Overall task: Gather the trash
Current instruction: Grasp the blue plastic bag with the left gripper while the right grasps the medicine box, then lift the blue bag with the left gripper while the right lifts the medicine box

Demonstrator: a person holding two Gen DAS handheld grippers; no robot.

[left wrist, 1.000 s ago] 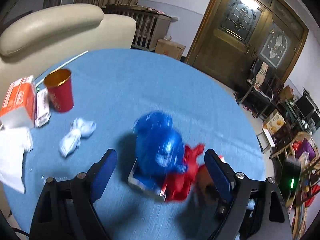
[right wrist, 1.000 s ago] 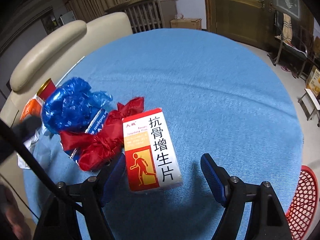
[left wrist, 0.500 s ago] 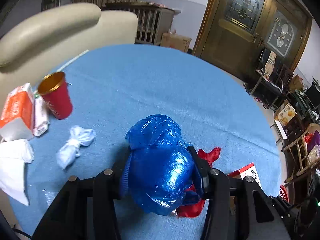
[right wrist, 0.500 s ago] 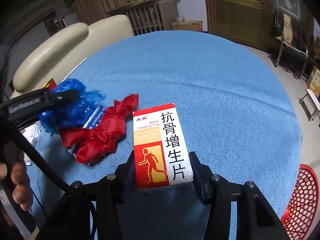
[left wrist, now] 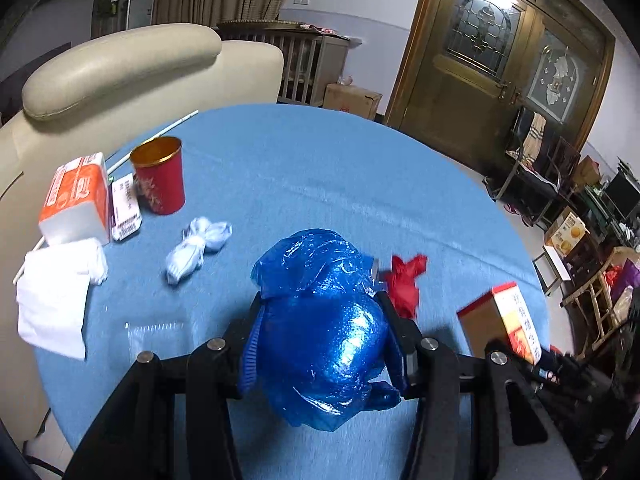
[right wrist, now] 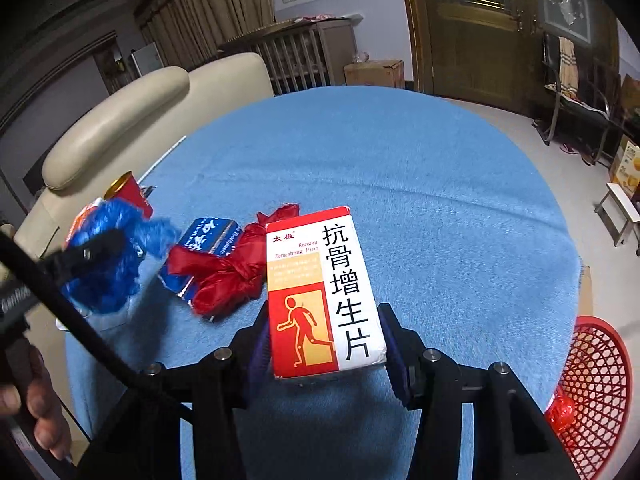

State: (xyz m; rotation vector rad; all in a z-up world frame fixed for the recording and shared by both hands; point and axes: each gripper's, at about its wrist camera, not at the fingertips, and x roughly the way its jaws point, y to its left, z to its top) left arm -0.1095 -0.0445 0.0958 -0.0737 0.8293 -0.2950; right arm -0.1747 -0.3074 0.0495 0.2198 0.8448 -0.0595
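Observation:
A crumpled blue plastic bag (left wrist: 320, 332) bulges between the pads of my left gripper (left wrist: 322, 350), which is shut on it above the blue tablecloth (left wrist: 304, 184). My right gripper (right wrist: 324, 350) is shut on a red and white medicine box (right wrist: 320, 292) with black characters, lifted off the cloth. That box (left wrist: 508, 320) also shows at the right in the left wrist view. A crumpled red bag (right wrist: 228, 276) lies on a blue toothpaste box (right wrist: 208, 240) left of the medicine box. The blue bag (right wrist: 108, 252) is blurred in the right wrist view.
On the table's left stand a red cup (left wrist: 159, 174), an orange and white carton (left wrist: 76, 200), white tissue paper (left wrist: 56, 300) and a knotted white bag (left wrist: 198, 248). A red mesh basket (right wrist: 596, 396) sits below the table's right edge. A cream chair (left wrist: 120, 76) stands behind.
Both grippers closed, the left on the blue bag, the right on the medicine box. Both things were then lifted, uncovering the blue toothpaste box under the red bag.

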